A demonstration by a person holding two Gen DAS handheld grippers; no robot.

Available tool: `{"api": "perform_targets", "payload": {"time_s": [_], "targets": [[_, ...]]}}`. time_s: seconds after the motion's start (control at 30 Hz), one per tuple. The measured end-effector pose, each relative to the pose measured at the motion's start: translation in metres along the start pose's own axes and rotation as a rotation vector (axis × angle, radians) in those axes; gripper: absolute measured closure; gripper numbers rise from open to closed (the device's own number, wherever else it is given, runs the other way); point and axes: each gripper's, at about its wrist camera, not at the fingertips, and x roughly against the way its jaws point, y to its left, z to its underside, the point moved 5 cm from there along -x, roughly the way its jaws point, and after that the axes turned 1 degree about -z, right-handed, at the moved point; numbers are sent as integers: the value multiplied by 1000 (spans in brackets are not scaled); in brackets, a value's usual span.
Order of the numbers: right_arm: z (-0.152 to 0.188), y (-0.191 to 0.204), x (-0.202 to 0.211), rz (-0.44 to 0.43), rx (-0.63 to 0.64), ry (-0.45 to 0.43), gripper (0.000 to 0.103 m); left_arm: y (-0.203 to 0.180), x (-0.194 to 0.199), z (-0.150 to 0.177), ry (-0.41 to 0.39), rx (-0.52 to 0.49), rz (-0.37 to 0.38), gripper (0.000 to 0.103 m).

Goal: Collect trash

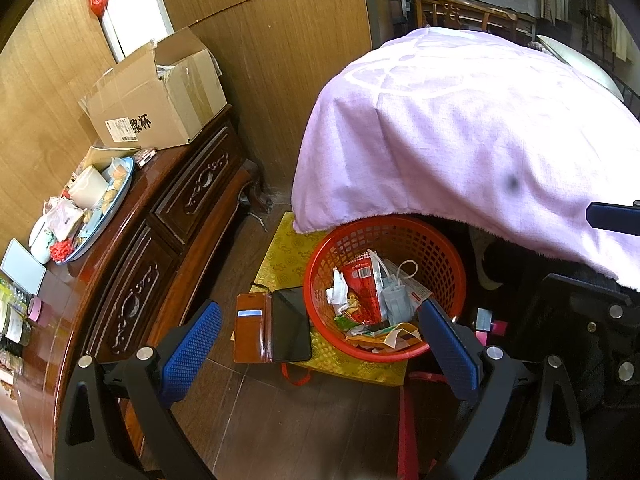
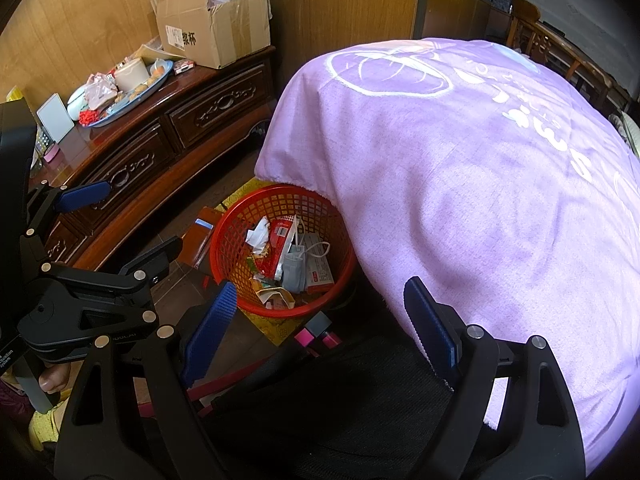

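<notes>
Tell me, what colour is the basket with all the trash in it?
Red. The basket is a red plastic mesh; the left wrist view shows it best.

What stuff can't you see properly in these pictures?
- Far side of the red basket: in both views the purple blanket hangs over it.
- Trash at the basket's bottom: buried under the wrappers and the face mask on top.
- Inside the cardboard box: its flaps block it.
- Label on the box: too small to read in either view.
</notes>
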Motion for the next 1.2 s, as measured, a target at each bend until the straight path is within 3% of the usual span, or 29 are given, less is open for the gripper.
{"api": "perform_targets", "payload": {"time_s": [0.47, 1.2], "targets": [[0, 0, 0, 0, -1, 0, 20, -1, -2, 0, 13, 4, 49, 6], [0, 0, 0, -1, -1, 1, 20, 0, -4, 0, 22, -1, 46, 6]]}}
